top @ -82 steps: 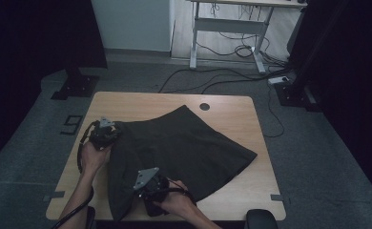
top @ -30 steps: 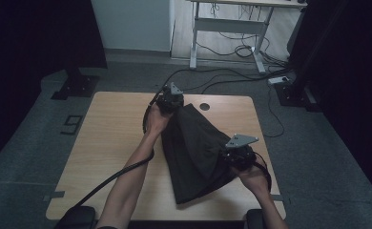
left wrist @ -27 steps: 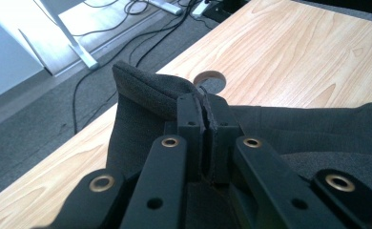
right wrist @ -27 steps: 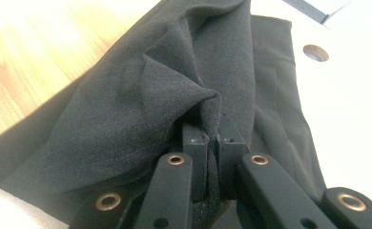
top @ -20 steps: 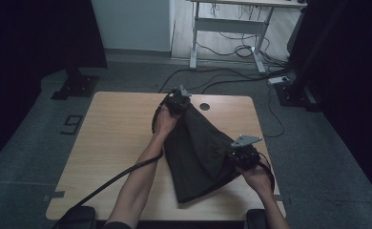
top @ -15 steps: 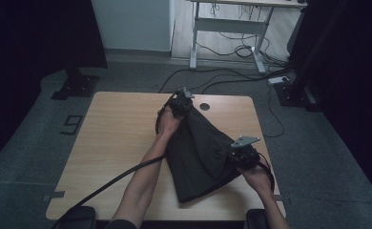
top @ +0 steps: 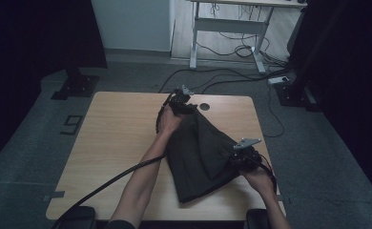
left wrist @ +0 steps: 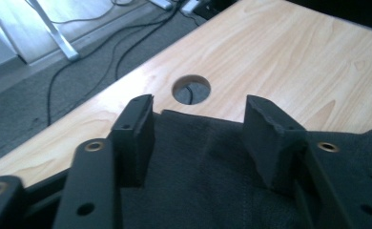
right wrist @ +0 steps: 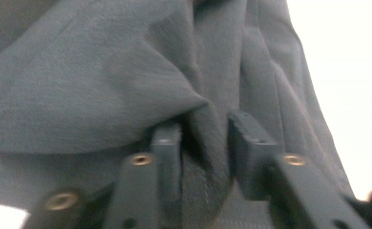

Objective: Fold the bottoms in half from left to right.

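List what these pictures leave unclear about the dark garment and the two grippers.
- Dark garment, high view: too dark and small to tell its type or how many layers are folded.
- Right gripper, right gripper view: blurred; whether the pads still press the fabric fold between them is unclear.
- Left gripper, left gripper view: jaws stand apart over the cloth, just opened; the frame's bottom edge cuts off the body.
- Table: the garment hides the part beneath it.

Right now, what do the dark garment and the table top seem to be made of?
The dark garment looks like soft woven fabric, matte charcoal: it folds and creases, with fine texture visible. The table top looks like light wood or wood-look laminate, smooth; the grain lines show, but which one is unclear.
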Motion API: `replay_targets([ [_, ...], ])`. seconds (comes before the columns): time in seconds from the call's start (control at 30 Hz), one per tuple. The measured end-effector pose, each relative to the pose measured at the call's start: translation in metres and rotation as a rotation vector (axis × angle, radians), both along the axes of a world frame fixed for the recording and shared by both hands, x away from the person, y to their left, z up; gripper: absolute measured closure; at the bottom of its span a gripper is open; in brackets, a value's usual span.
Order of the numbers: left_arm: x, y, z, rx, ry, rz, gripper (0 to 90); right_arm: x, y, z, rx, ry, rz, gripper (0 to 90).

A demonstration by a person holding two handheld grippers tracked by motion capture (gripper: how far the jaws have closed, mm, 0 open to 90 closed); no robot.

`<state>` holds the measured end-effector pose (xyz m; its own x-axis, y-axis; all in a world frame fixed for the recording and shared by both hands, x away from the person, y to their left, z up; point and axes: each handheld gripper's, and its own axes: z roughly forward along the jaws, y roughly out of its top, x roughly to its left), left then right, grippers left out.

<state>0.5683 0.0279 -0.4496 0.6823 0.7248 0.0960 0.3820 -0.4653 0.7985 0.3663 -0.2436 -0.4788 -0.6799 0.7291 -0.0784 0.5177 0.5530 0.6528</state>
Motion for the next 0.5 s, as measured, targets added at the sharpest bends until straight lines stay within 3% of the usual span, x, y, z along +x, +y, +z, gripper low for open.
replay_targets([
  [0.13,-0.010,0.012,0.005,-0.039,0.020,-0.024,27.8,-0.008,-0.011,0.002,-0.009,0.018,-0.013,45.7],
  [0.2,-0.017,0.018,0.006,-0.043,0.016,-0.036,25.6,-0.012,-0.017,0.003,-0.005,0.024,-0.018,42.7],
  [0.4,-0.046,0.032,0.004,-0.039,0.016,-0.067,14.6,-0.029,-0.024,0.021,0.027,0.030,-0.005,40.1],
  [0.5,-0.063,0.038,-0.001,-0.043,0.017,-0.087,14.0,-0.033,-0.019,0.033,0.073,0.020,0.017,41.0],
])
